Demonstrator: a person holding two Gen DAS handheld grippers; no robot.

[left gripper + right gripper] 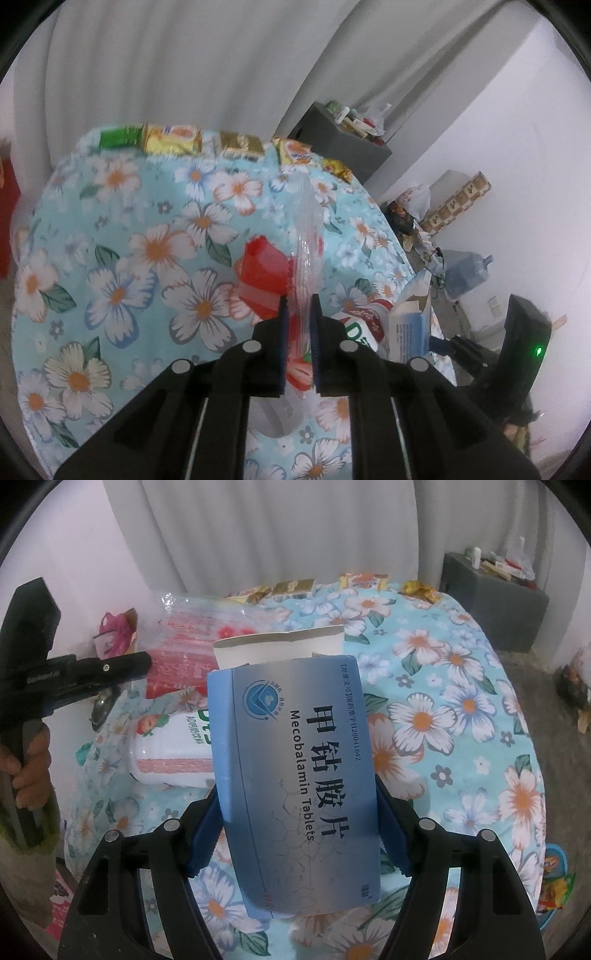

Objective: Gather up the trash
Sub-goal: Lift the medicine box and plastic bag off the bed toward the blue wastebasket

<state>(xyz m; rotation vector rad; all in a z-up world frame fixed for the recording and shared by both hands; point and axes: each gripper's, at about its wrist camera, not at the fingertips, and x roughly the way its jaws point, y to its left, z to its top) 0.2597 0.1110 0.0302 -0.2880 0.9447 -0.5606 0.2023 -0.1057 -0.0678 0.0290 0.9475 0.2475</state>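
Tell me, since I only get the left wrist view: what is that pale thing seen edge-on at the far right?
Observer: A blue tablet box, clamped between the right gripper's pads.
Operator: Anything behind it?
Observer: A white paper cup, just beyond the box.
Operator: And the bottle, of which I see only part?
Observer: The bottle lies on its side left of the box, with the bag beyond it.
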